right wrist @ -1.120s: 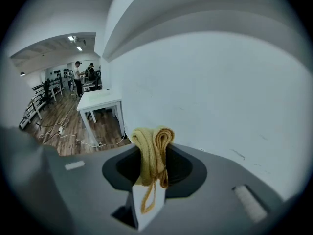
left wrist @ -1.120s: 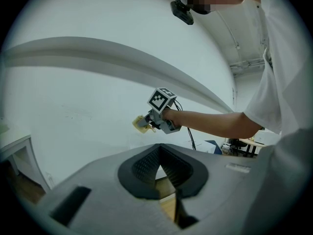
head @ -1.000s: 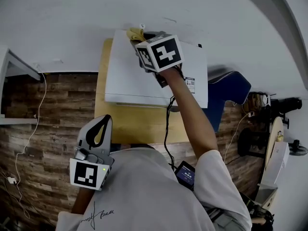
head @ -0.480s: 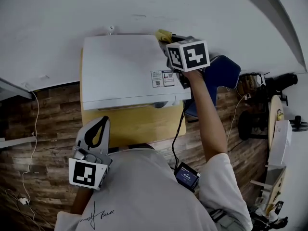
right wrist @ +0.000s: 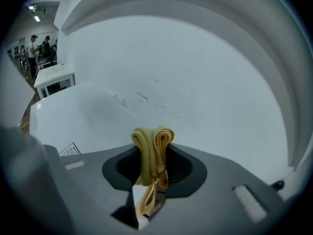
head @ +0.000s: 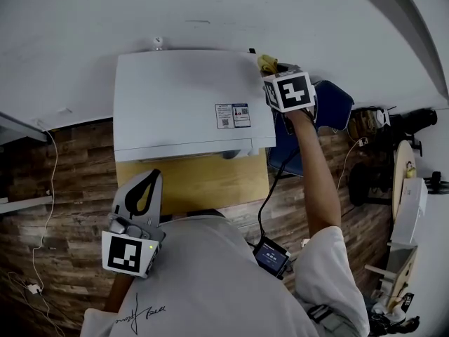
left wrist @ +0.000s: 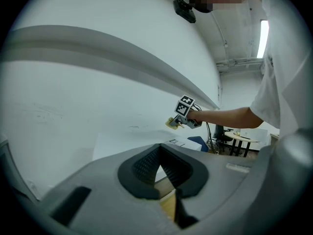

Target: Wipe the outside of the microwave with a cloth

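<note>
**At the microwave's rear right corner: cloth in the right claw**

Behind the work area a white wall (head: 210, 12) fills the upper head view, and a wood-plank floor (head: 56, 188) lies below it. Against the wall stands a light wooden bench (head: 189, 181), which carries the white microwave (head: 175, 90). The microwave covers most of the bench top, leaving a bare strip at the near edge. A printed label (head: 231, 114) sits on the microwave's top towards its right side. A blue chair (head: 333, 104) stands just beside the bench on the right.

The right claw (head: 270, 65) is extended to the microwave's rear right corner, close to the wall. It is clenched on a folded yellow cloth (right wrist: 151, 143), whose folds bulge out above the jaws. Whether the cloth touches the casing cannot be told.

The left claw (head: 144, 188) is held low near the person's body, over the near bench edge and well apart from the microwave. Its jaws are closed at the tips with nothing between them.
</note>
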A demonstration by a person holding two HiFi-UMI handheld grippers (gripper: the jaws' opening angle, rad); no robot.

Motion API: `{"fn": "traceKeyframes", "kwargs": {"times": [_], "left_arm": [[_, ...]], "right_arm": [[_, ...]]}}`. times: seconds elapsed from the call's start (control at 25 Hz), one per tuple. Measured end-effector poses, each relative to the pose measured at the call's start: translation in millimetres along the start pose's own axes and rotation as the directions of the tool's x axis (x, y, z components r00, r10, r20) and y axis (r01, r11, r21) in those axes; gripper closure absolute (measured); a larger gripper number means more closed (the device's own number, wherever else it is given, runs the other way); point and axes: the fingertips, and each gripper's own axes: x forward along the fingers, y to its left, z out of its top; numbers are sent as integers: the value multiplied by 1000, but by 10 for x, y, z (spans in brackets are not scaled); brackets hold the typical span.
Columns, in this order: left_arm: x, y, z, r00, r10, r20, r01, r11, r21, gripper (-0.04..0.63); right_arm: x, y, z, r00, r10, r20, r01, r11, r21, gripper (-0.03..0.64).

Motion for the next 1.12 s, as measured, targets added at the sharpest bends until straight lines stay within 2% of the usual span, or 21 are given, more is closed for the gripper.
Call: {"fn": "traceKeyframes", "kwargs": {"times": [0.2, 0.36, 0.72, 1.12], "left_arm": [[24, 7, 21, 1000, 22, 13, -21, 999, -35, 606], [-8, 59, 33, 999, 34, 16, -33, 999, -24, 606], [-102, 210, -2, 998, 56, 11, -55, 998, -34, 606], [-200, 294, 10, 998, 55, 19, -54, 998, -28, 606]], "right_arm": [[162, -28, -166, 997, -34, -63, 31, 998, -54, 495], [289, 87, -237, 995, -38, -97, 31, 996, -78, 497], [352, 230, -171, 995, -30, -94, 27, 999, -39, 497], [374, 586, 71, 997, -2, -73, -3, 998, -71, 497]]}}
